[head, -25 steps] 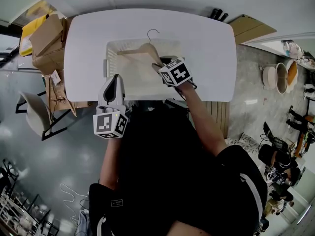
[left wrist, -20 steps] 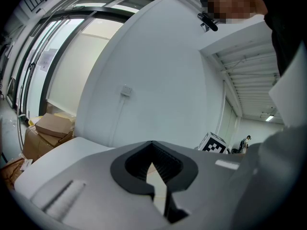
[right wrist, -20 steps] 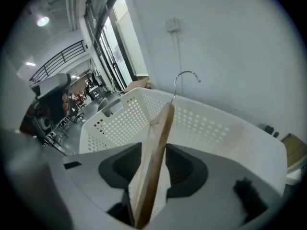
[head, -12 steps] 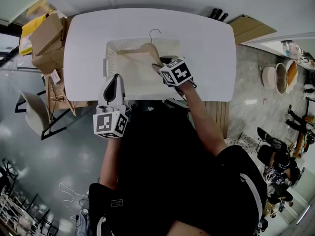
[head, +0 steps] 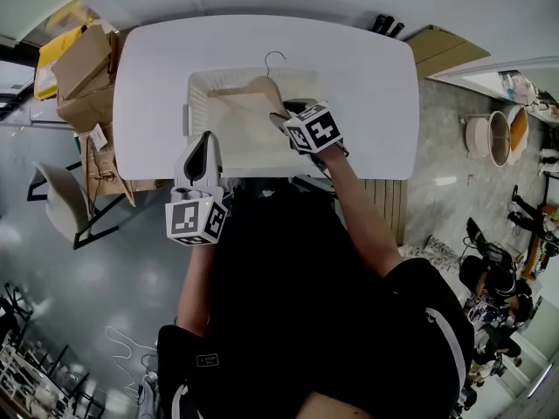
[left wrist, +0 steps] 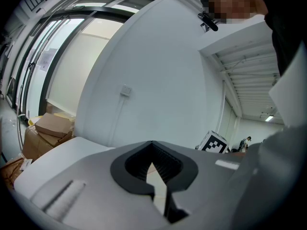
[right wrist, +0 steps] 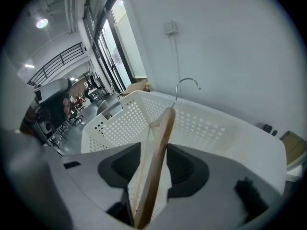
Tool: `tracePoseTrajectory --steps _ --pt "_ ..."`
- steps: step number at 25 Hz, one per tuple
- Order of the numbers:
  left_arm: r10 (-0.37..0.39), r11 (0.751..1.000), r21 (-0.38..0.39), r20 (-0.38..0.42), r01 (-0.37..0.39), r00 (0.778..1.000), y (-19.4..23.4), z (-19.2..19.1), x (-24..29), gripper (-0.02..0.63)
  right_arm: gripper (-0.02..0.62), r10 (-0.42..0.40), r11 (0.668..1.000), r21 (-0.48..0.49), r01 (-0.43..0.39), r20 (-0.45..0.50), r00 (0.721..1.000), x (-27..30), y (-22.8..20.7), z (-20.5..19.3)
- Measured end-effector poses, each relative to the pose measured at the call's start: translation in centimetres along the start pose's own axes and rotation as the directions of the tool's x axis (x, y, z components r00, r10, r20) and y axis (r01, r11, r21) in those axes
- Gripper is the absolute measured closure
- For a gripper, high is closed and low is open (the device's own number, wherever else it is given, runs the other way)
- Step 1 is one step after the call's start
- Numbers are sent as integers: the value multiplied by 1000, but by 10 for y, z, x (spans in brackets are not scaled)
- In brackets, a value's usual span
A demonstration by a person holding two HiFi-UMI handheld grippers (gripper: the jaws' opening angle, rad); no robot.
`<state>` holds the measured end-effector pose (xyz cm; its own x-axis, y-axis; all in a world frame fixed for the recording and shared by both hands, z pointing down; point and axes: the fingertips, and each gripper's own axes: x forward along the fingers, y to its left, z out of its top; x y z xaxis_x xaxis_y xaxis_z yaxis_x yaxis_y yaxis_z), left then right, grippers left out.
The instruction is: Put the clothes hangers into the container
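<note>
Moved: right claw [head: 283, 117] [right wrist: 152, 169] jaws just been opening, w/ hanger [head: 258, 89] [right wrist: 162, 138] betw. them; arms, hanger, basket [head: 197, 103] [right wrist: 120, 123] look same as before.
Right claw: jaws wide apart, tilted down into basket, not pinching the hanger.
Hanger: wooden, one end betw. right claw's jaws, rest runs ahead of the claw inside basket; metal hook at far end pokes over far rim.
Left claw [head: 205, 143] [left wrist: 153, 164]: jaws together, nothing in them; by basket's near-left corner, well left of right claw.
Basket: white, perforated, on desk [head: 367, 85], under and ahead of right claw.
</note>
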<state>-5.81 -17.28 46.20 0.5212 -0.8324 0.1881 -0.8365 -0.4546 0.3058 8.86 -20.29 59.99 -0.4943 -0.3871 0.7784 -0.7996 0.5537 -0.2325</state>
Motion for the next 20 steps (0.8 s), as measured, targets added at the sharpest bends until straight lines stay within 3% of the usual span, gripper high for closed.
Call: tracePoseTrajectory --steps 20 --pt "-21 1000 -6 10 21 1000 -2 -2 -7 603 414 -51 999 13 51 26 998 -16 -5 -3"
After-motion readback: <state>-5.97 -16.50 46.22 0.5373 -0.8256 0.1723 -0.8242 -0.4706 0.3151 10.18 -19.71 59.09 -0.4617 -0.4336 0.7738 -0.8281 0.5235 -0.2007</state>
